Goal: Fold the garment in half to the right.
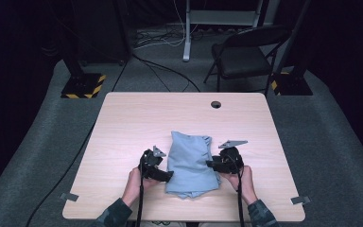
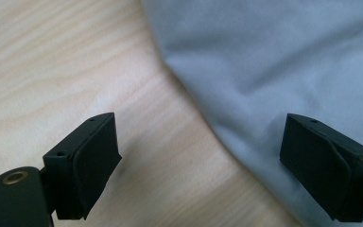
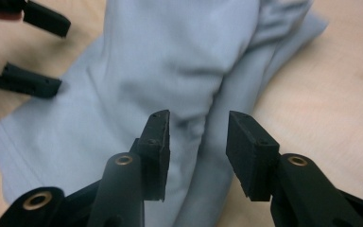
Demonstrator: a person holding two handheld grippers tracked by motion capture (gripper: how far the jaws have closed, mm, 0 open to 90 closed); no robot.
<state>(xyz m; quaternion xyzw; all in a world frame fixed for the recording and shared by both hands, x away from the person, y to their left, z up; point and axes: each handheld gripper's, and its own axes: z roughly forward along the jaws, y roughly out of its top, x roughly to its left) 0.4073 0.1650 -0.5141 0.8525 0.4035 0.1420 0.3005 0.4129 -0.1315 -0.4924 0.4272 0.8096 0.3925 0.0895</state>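
My left claw (image 2: 198,165): jaws wide, gripping nothing, one jaw over bare wood, the other over cloth.
My right claw (image 3: 196,151): jaws partly apart, nothing pinched.
Cloth (image 1: 191,163): pale blue, folded, rumpled, between my claws.
Writing: none readable.
Table (image 1: 132,118): light wood.

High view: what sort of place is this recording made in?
Most likely a lab or recording studio, not a home: a bare wooden table stands alone on grey carpet, dark curtains close it in, cables run over the floor, and stand bases with hazard stripes flank a folding chair.
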